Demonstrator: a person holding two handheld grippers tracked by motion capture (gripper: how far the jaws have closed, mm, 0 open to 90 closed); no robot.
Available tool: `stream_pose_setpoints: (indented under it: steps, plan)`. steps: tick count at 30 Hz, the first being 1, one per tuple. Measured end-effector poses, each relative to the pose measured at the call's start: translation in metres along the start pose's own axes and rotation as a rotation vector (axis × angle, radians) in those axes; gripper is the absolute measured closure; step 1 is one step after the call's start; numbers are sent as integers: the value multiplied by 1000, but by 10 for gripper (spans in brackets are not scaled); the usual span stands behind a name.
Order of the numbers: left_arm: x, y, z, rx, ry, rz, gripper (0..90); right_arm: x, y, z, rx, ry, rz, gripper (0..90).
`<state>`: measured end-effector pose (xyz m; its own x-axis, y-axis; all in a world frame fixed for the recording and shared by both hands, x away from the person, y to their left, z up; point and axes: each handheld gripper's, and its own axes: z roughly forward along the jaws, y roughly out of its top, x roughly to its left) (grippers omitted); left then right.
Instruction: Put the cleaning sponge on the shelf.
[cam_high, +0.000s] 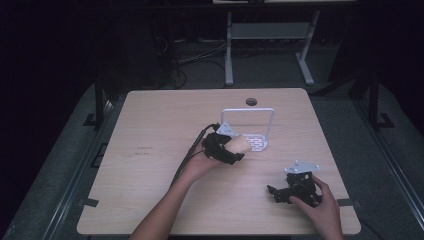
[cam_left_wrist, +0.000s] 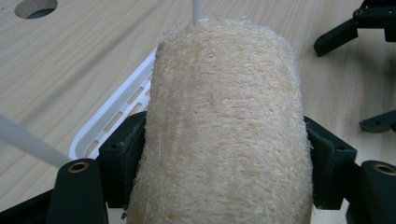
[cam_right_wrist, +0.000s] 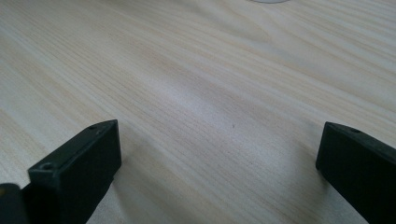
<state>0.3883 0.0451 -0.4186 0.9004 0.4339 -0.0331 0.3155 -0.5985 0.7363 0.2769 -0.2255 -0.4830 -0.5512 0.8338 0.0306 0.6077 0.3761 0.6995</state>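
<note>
A beige loofah sponge (cam_high: 240, 144) (cam_left_wrist: 224, 126) is clamped between the jaws of my left gripper (cam_high: 231, 148) (cam_left_wrist: 224, 163), which is shut on it near the table's middle. The sponge's far end hangs just over the slotted base of a white wire rack (cam_high: 258, 143) (cam_left_wrist: 114, 116). My right gripper (cam_high: 278, 193) (cam_right_wrist: 219, 163) rests low on the wooden table (cam_high: 150, 130) at the front right. Its jaws stand wide apart over bare wood, with nothing between them. In the left gripper view the right gripper's black fingertips (cam_left_wrist: 337, 37) show at the upper right.
The rack's upright white frame (cam_high: 247, 110) rises behind its base. A round cable hole (cam_high: 251, 102) (cam_left_wrist: 35, 8) sits near the table's far edge. Beyond the table stand a white desk frame (cam_high: 270, 35) and floor cables.
</note>
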Motion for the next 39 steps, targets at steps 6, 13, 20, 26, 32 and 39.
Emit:
stream_pose_setpoints:
  steps: [6, 13, 20, 26, 32, 39]
  plan:
    - [-1, 3, 12, -1, 8, -14, 267, 0, 0, 0, 0, 0, 0, 0]
    - [0, 9, 26, 19, 25, -11, 267, 0, 0, 0, 0, -1, -1, 0]
    - [0, 13, 40, 34, 40, -12, 267, 0, 0, 0, 0, 0, 0, 0]
    - [-2, 18, 53, 37, 57, -21, 267, 0, 0, 0, 1, -1, -1, 0]
    - [0, 25, 65, 47, 76, -21, 267, 0, 0, 0, 1, -1, -1, 0]
    - [1, 30, 73, 54, 100, -26, 267, 0, 0, 0, 0, -2, -2, 0]
